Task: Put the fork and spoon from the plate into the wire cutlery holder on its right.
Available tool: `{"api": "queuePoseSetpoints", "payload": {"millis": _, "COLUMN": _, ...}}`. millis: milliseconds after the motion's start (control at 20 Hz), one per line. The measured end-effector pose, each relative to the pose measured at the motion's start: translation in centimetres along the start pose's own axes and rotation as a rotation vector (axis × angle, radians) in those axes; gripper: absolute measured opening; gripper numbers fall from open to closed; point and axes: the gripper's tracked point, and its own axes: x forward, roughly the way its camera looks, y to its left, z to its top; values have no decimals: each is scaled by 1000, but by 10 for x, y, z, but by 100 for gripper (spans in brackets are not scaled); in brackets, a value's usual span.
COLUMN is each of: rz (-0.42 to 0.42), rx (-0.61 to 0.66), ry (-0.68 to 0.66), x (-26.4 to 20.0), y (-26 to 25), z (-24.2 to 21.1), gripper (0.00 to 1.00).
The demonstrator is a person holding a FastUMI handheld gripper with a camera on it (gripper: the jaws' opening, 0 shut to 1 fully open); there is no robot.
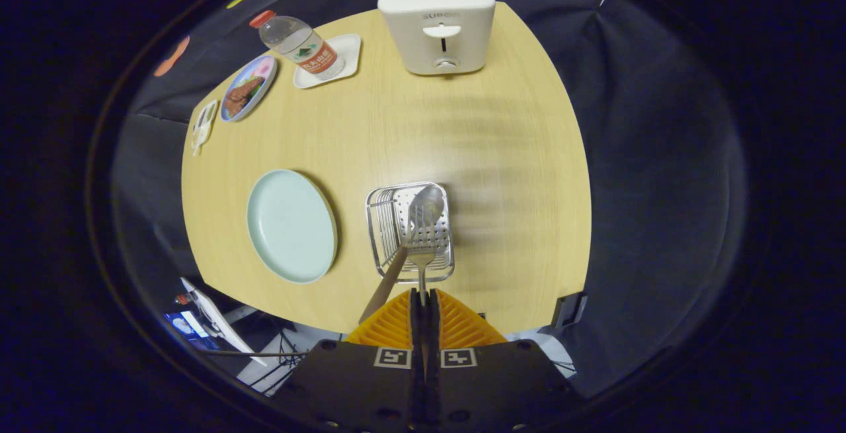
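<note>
Gripper view: your claw point(423, 301) is clamped on the spoon point(424, 221) handle above the wire cutlery holder point(380, 221), the fork point(386, 281) leaning inside it, the emptied plate point(291, 225) to its left on the table point(476, 142).

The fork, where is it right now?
In the gripper view the fork is clamped by its handle in the shut claw, tines over the wire cutlery holder, beside the spoon, right of the plate.
</note>
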Motion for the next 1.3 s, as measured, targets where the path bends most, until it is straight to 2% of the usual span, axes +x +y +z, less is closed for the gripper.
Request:
{"api": "queuePoseSetpoints", "payload": {"millis": 100, "rz": -6, "rx": 3, "ry": 4, "x": 1, "y": -3, "z": 4, "gripper": 1}}
{"api": "queuePoseSetpoints", "payload": {"millis": 250, "rz": 4, "rx": 17, "ry": -9, "x": 4, "y": -2, "z": 10, "gripper": 13}}
{"api": "queuePoseSetpoints", "payload": {"millis": 300, "rz": 9, "rx": 20, "ry": -26, "x": 5, "y": -1, "z": 14, "gripper": 21}}
{"api": "queuePoseSetpoints", "payload": {"millis": 350, "rz": 25, "rx": 26, "ry": -56, "x": 3, "y": 2, "z": 19, "gripper": 22}}
{"api": "queuePoseSetpoints", "payload": {"millis": 400, "rz": 26, "rx": 22, "ry": -84, "x": 1, "y": 4, "z": 23, "gripper": 39}}
{"api": "queuePoseSetpoints", "payload": {"millis": 500, "rz": 38, "rx": 7, "ry": -147, "x": -8, "y": 9, "z": 29, "gripper": 59}}
{"api": "queuePoseSetpoints", "payload": {"millis": 600, "rz": 44, "rx": -12, "ry": -216, "x": -18, "y": 15, "z": 35, "gripper": 61}}
{"api": "queuePoseSetpoints", "payload": {"millis": 650, "rz": 46, "rx": -25, "ry": -259, "x": -25, "y": 20, "z": 38, "gripper": 66}}
{"api": "queuePoseSetpoints", "payload": {"millis": 800, "rz": 52, "rx": -59, "ry": -421, "x": -51, "y": 32, "z": 49, "gripper": 92}}
{"api": "queuePoseSetpoints", "payload": {"millis": 900, "rz": 73, "rx": -57, "ry": -555, "x": -77, "y": 43, "z": 56, "gripper": 98}}
{"api": "queuePoseSetpoints", "payload": {"millis": 1050, "rz": 129, "rx": -71, "ry": -769, "x": -124, "y": 65, "z": 57, "gripper": 97}}
{"api": "queuePoseSetpoints", "payload": {"millis": 1300, "rz": 92, "rx": -140, "ry": -1131, "x": -208, "y": 78, "z": 40, "gripper": 97}}
